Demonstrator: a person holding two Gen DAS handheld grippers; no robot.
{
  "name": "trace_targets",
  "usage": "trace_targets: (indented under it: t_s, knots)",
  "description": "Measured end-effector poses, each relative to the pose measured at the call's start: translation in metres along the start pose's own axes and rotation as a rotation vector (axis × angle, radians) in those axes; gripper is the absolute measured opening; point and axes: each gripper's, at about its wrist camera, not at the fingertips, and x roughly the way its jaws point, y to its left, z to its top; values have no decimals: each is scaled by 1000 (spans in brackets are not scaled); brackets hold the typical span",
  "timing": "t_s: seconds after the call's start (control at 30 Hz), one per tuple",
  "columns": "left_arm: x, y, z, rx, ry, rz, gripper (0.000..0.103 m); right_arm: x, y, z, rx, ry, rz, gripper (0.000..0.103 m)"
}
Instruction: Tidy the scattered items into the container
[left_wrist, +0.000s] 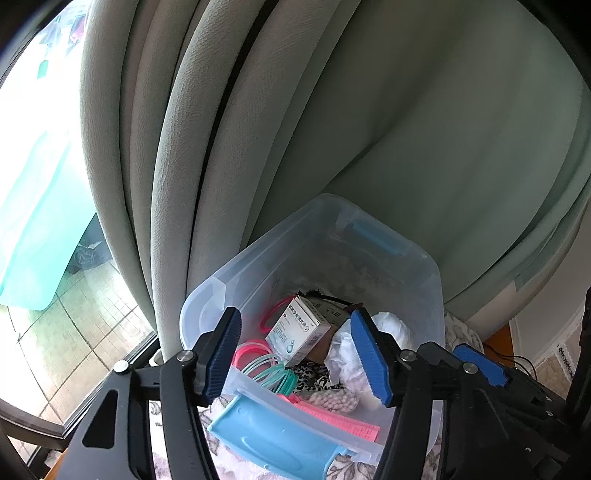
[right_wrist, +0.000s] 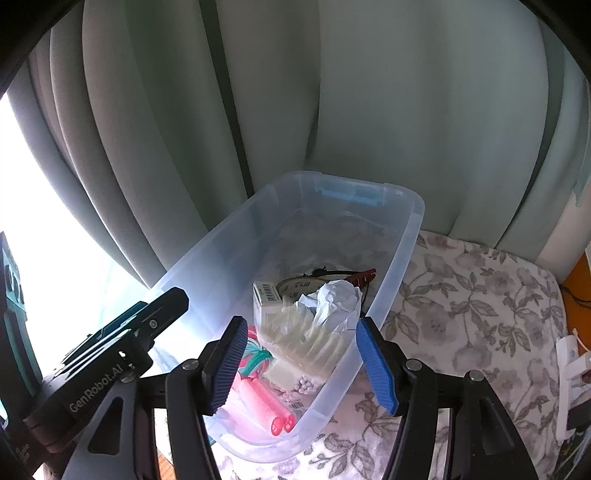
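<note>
Both the left gripper (left_wrist: 297, 356) and the right gripper (right_wrist: 302, 363) hovered with fingers spread wide and empty over the near end of the clear plastic container (right_wrist: 400, 266), which sat on a floral cloth (right_wrist: 480, 295) before grey curtains (right_wrist: 184, 129), holding a medicine box (left_wrist: 297, 330), pink rollers (right_wrist: 264, 402) and crumpled paper (right_wrist: 334, 299).

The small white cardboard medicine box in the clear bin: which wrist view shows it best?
The left wrist view: the small white cardboard medicine box shows its printed front and a side, unobstructed. In the right wrist view, the box shows only its barcode end, partly behind a crumpled white bag.
</note>
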Motion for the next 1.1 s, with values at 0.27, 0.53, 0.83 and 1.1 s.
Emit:
trace_targets:
  t_s: [0.27,0.53,0.83,1.1]
  knots:
    - [-18,7,3,-1,-2,-1,66,-3,-2,0,10,-6,0,72]
    - [-23,-1,-5,1,0,3,67,-8,-3,-1,14,-8,-2,74]
    - [-32,-6,-4,20,-6,8,70,-20,-6,-5,29,-16,-3,76]
    - [-43,-19,-8,63,0,1,71,-38,-13,-14,49,-23,-13,76]
